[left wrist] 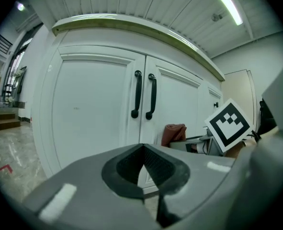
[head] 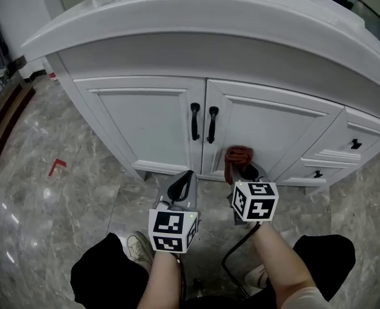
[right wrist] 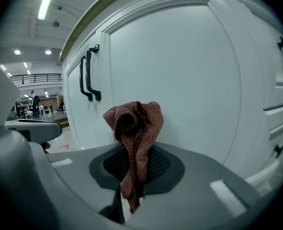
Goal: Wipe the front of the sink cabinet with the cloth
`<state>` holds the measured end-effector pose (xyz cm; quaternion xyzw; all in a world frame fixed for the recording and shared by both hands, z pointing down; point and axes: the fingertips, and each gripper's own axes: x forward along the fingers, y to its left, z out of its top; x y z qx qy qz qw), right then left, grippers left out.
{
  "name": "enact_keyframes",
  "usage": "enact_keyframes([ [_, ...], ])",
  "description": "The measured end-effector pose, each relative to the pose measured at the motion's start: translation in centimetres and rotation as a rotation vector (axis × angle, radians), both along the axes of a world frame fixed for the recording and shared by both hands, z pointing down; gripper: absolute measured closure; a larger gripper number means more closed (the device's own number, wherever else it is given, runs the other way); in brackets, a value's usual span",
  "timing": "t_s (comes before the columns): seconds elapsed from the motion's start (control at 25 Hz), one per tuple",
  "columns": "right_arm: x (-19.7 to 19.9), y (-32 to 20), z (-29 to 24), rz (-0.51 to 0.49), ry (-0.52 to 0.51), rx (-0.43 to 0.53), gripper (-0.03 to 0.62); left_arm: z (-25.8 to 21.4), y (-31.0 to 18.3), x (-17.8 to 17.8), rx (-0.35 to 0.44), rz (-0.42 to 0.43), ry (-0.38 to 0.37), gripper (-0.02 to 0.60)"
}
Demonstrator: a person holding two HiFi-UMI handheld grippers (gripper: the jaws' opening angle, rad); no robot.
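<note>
The white sink cabinet [head: 144,124] has two doors with black handles [head: 202,122]. My right gripper [head: 240,165] is shut on a reddish-brown cloth [head: 237,159], held low against the right door [head: 267,131]. In the right gripper view the cloth [right wrist: 136,133] bunches up from the shut jaws, close in front of the door panel [right wrist: 189,80]. My left gripper [head: 182,184] is shut with nothing in it, a little back from the foot of the cabinet, below the handles. In the left gripper view the cloth [left wrist: 174,133] shows to the right of the handles [left wrist: 145,96].
A white countertop [head: 196,24] overhangs the doors. Drawers with black pulls [head: 355,144] lie to the right. The marble floor [head: 42,192] carries a red corner mark [head: 56,167]. The person's shoe [head: 138,246] and knees are at the bottom.
</note>
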<state>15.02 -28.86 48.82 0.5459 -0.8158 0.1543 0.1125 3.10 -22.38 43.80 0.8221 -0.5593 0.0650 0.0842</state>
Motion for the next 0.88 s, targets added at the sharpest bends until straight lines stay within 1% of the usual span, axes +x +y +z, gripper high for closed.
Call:
enact_keyframes([
  [0.2,4.2,0.4,0.1,0.068,-0.01,-0.004,0.513,0.1,-0.6,1.5,-0.003,0.0,0.016,0.581],
  [0.64,13.6,1.1,-1.2,0.203,0.027,0.003,0.513,0.2,-1.3,7.4,-0.006,0.093,0.006,0.581],
  [0.88,16.1,1.8,-1.1,0.218,0.029,-0.004,0.511,0.8,-1.4,8.3,-0.018,0.112,-0.006,0.581],
])
